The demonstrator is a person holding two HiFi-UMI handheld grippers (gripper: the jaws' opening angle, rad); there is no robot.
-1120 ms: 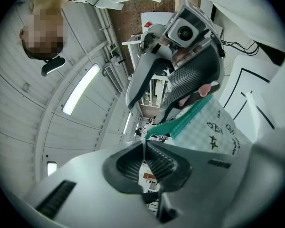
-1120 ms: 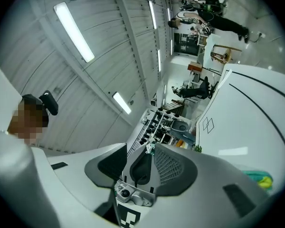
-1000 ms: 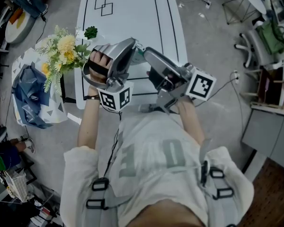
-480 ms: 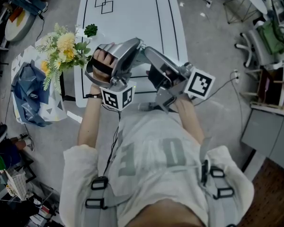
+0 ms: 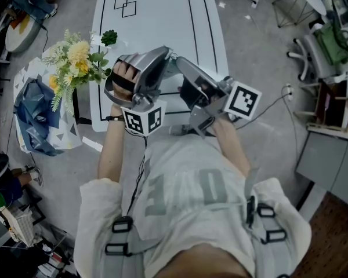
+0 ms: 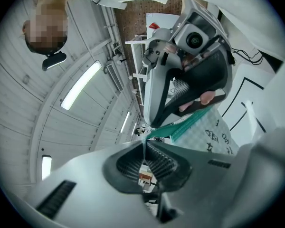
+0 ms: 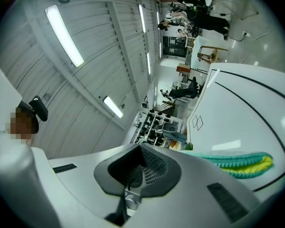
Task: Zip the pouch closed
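I hold both grippers raised in front of my chest, tips meeting above the white mat. The pouch is white mesh with dark print and a teal zipper band. My left gripper is shut on the thin teal edge at one end. In the head view the left gripper and right gripper hide almost all of the pouch. My right gripper has its jaws closing tight, with a small metal zipper pull between them. The teal and yellow-green zipper runs off to the right.
A bouquet of yellow and white flowers and a blue bag on patterned cloth lie left of the mat. Office chairs and a grey cabinet stand at the right. A cable crosses the floor.
Both grippers stay together over the mat's near edge, having drifted only slightly. The head view does not show their jaws.
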